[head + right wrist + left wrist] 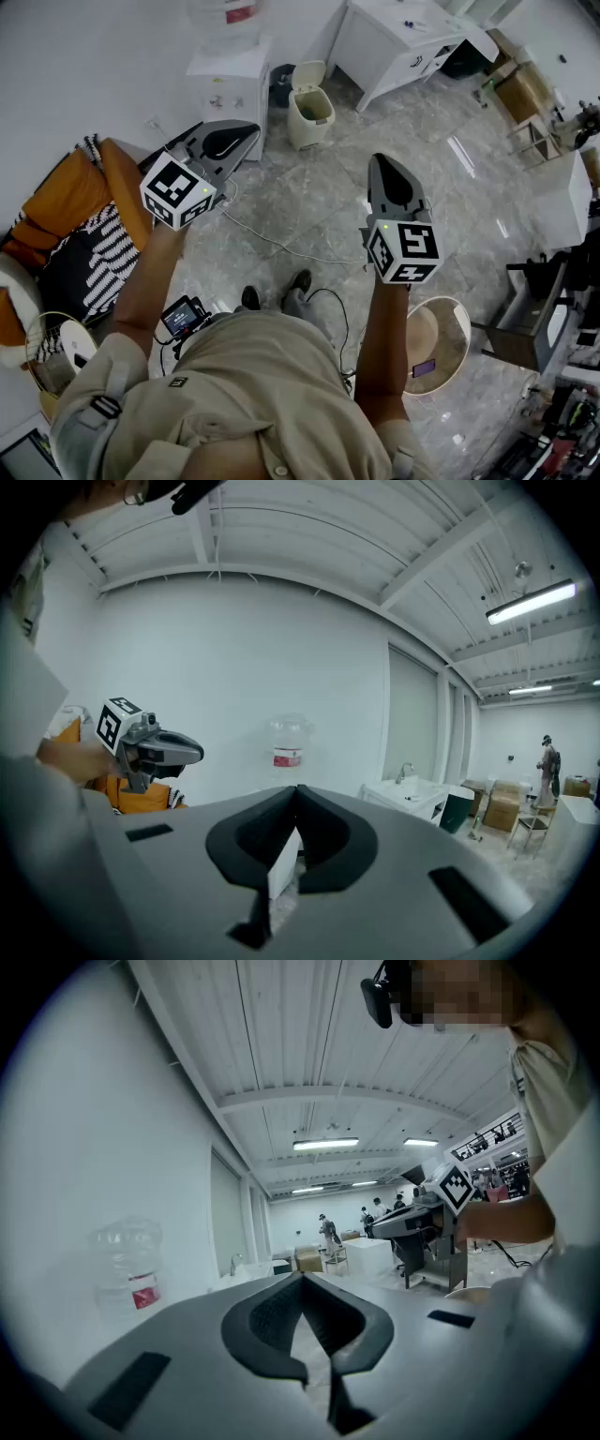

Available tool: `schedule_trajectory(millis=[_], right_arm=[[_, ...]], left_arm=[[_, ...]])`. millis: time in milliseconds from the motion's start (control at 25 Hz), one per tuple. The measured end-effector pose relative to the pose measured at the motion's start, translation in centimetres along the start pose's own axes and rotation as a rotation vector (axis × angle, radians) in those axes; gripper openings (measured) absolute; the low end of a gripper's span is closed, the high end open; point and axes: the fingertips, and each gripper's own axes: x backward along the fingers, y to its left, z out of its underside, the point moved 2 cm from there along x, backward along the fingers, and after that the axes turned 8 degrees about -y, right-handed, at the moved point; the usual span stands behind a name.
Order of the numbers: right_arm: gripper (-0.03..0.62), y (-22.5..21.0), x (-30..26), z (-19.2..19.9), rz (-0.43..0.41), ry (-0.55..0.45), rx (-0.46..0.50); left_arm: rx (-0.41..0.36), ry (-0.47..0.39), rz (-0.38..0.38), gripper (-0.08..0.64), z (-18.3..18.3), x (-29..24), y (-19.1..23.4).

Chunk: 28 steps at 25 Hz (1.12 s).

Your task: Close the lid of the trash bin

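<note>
Currently left claw (246, 133) and right claw (380, 167), both closed and empty, are well apart from the small beige plastic trash bin (310, 114); an overshooting reach could topple it.

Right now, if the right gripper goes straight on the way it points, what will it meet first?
Probably the white water dispenser at the wall: it shows straight ahead of the right gripper, whose jaws are shut. Depth is unclear. The trash bin seems lower, off that line.

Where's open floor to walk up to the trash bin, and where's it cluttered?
Bare marble floor runs from the person's shoes to the trash bin, crossed by one cable. Crowded: sofa on the left, round side table on the right, water dispenser beside the bin.
</note>
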Motion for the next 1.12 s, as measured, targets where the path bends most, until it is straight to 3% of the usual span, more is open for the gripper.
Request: schedule_trajectory(millis=[720,1120], right_arm=[[0.023,-7.0,-3.6,2.4,-0.054,0.008,-0.043],[0.025,-13.9,-5.9,3.0,-0.133,-0.046,-0.144]], left_arm=[[-0.003,0.052,-0.044,0.015,1.4,-7.0,0.4],[-0.030,0.090,-0.100,0.015,1.5,-13.1,-0.6]])
